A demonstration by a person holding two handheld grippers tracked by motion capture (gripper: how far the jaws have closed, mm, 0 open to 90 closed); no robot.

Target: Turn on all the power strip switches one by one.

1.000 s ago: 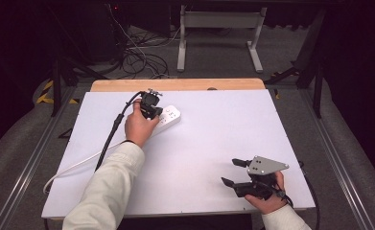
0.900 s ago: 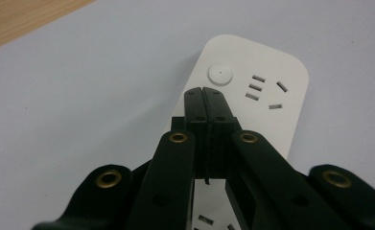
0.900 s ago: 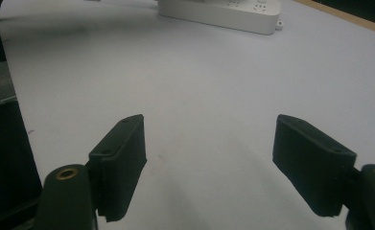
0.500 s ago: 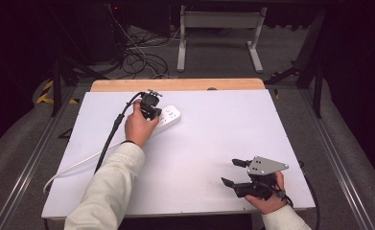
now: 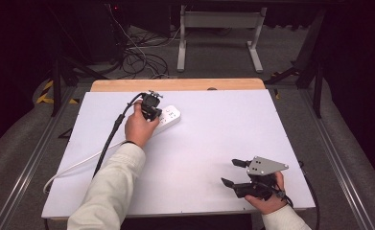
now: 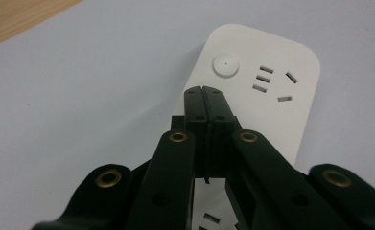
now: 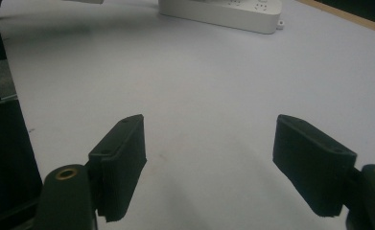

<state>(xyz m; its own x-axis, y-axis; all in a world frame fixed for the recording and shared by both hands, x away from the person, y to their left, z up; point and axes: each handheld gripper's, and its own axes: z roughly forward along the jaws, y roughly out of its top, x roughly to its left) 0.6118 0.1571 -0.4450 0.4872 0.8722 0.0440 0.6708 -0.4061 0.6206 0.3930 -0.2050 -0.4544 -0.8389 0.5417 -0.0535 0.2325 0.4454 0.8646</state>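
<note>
White power strip (image 6: 252,100) lies under the clenched left claw (image 6: 205,91); right claw (image 7: 209,165) gapes.

white power strip (image 6: 271,91), black gripper (image 7: 209,158)

Power strip (image 6: 266,91): white plastic, smooth, slight satin sheen. Table (image 5: 214,158): white top, matt, smooth; bare light wood strip (image 5: 175,85) along far edge. Left gripper (image 6: 205,92): black plastic, semi-gloss, brass-coloured rivets. Right gripper (image 7: 209,163): black pads, matt, rubbery look; grey plate (image 5: 265,166) on top, matt, metal-looking. Sleeve (image 5: 111,191): pale cloth, matt. Floor (image 5: 17,143): grey, rough, carpet-like.
</note>
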